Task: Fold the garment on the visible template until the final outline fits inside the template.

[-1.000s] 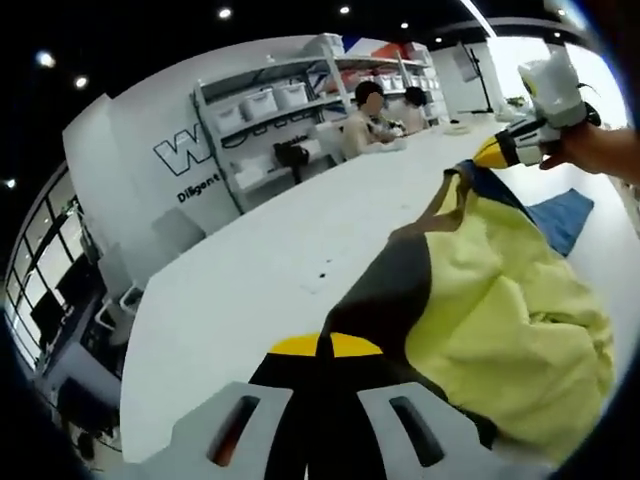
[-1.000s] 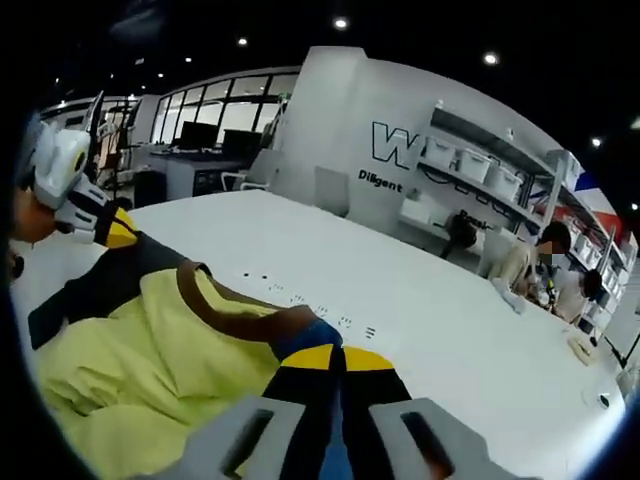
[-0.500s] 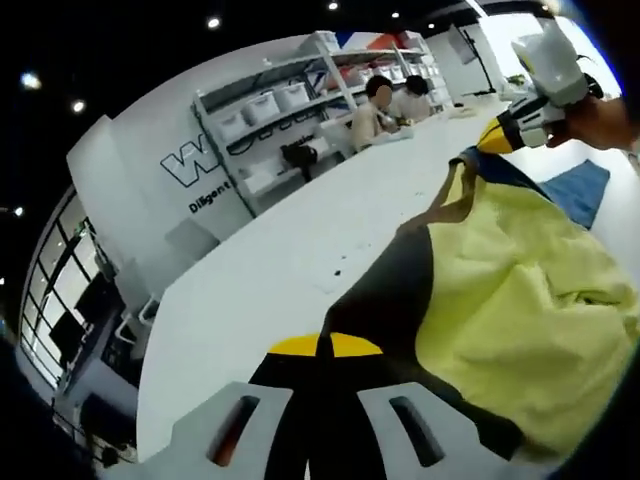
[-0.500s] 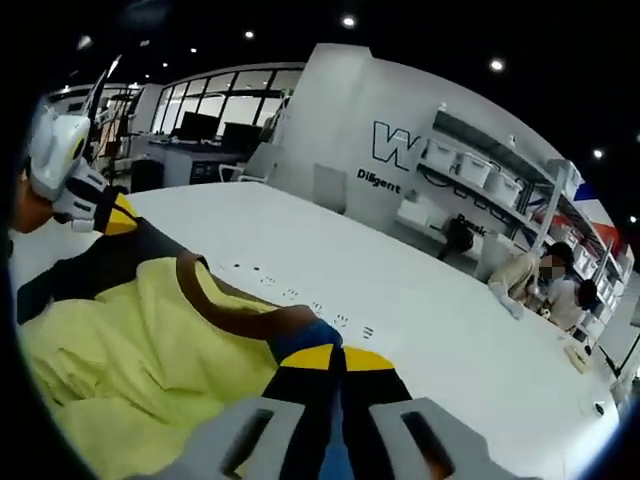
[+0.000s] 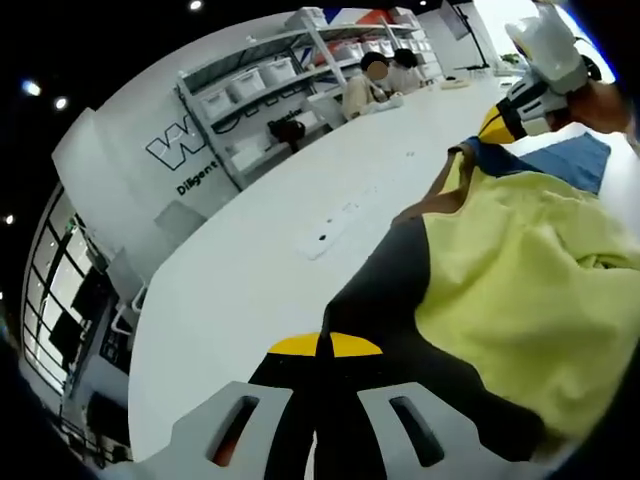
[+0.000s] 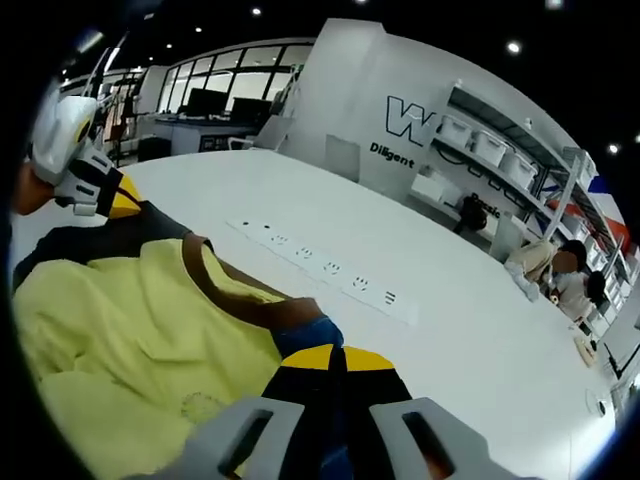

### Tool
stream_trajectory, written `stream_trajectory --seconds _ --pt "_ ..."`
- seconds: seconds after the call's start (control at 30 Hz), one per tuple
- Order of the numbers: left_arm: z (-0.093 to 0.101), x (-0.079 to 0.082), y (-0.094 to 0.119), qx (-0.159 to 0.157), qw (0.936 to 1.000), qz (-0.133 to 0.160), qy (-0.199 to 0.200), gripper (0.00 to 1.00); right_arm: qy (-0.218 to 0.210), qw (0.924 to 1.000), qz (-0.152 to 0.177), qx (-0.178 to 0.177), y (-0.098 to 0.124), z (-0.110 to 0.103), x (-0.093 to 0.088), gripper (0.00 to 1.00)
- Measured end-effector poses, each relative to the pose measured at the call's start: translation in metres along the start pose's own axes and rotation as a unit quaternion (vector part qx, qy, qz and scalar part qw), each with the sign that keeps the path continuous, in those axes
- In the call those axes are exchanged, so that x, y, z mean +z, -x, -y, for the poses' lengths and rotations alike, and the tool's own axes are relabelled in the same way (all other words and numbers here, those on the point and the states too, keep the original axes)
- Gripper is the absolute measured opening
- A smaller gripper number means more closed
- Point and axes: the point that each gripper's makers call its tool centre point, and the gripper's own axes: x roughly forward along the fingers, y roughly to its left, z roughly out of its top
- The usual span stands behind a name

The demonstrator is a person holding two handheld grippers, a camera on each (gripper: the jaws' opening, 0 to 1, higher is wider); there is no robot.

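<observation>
Since a second ago the garment [image 5: 520, 300] has dropped lower toward the white table [image 5: 260, 260]. The left gripper [image 5: 325, 345] is pinching its black sleeve at 6 o'clock, jaws closed on cloth; the right gripper [image 6: 335, 358] is likewise clamping the blue-edged shoulder at 6 o'clock. A power strip [image 6: 320, 265] is lying beyond, at 12 o'clock.

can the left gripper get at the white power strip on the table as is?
Probably not as is. The left gripper is shut on the black sleeve of the yellow garment, so its jaws are occupied. The white power strip lies uncovered on the white table beyond it, otherwise unobstructed.
</observation>
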Motion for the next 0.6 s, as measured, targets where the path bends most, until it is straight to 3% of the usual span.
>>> stream_trajectory --seconds 0.17,0.6 --pt "0.009 -0.014 -0.006 -0.014 0.9995 -0.027 0.001 0.0 0.002 0.9998 -0.019 0.008 -0.004 -0.007 -0.013 0.0" --pt "0.014 -0.024 -0.009 -0.028 0.9985 -0.046 0.004 0.0 -0.003 0.998 -0.054 0.031 -0.01 -0.021 -0.033 0.0"
